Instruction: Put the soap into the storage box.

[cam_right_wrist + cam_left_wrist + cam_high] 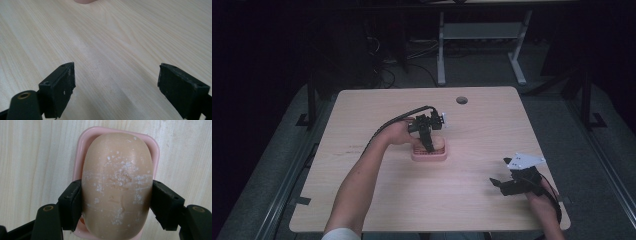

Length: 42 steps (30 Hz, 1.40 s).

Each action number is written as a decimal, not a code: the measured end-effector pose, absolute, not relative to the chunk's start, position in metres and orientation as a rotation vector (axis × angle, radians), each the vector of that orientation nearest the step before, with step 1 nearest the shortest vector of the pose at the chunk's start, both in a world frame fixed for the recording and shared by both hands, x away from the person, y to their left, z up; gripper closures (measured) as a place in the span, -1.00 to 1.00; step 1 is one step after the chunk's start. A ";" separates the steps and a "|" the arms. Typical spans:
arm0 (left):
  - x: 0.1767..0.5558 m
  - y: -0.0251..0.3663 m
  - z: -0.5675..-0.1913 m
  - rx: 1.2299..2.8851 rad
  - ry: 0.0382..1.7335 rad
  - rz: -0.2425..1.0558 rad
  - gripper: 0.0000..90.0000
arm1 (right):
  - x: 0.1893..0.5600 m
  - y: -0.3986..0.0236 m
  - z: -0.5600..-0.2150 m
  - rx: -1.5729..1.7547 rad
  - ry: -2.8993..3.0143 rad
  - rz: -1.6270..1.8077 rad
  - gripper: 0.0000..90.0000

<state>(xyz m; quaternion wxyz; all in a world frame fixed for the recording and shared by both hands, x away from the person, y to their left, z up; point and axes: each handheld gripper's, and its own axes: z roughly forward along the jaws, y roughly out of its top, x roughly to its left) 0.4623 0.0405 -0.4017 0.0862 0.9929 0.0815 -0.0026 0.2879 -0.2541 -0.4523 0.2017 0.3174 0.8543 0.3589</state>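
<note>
Pale wood-grain laminate formed the top of the rectangular counter (pixel 362 200), which carried a pink rounded-rectangular plastic soap dish (pixel 86 138) near its centre. A tan oval bar of soap (pixel 117 187), flecked with white residue, lay in the dish and overhung its rim at the near end in the left gripper view. The left tongs (pixel 117 203) were closed on the bar, one black jaw pressed against each long side, with the dish directly beneath. In the high view the left tongs (pixel 428 145) pointed downward onto the dish (pixel 429 156), the forearm reaching in from the lower left.

The right tongs (pixel 499 183) sat near the counter's right front corner, well apart from the dish. In the right gripper view the right tongs (pixel 116 87) stood wide open, holding nothing, with bare counter between the jaws and a sliver of the pink dish (pixel 85 1) at the top edge.

Open surface surrounded the dish on all sides. A round grommet hole (pixel 461 100) lay near the far edge.
</note>
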 end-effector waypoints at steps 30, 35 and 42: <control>0.466 0.044 -0.413 2.993 0.265 -0.031 -0.29 | 0.289 -0.255 -0.452 0.866 2.388 0.995 -0.69; 0.466 0.044 -0.413 2.998 0.264 -0.036 -0.29 | 0.289 -0.256 -0.452 0.858 2.386 0.989 -0.69; 0.466 0.045 -0.413 2.996 0.264 -0.038 -0.29 | 0.289 -0.256 -0.452 0.857 2.387 0.987 -0.69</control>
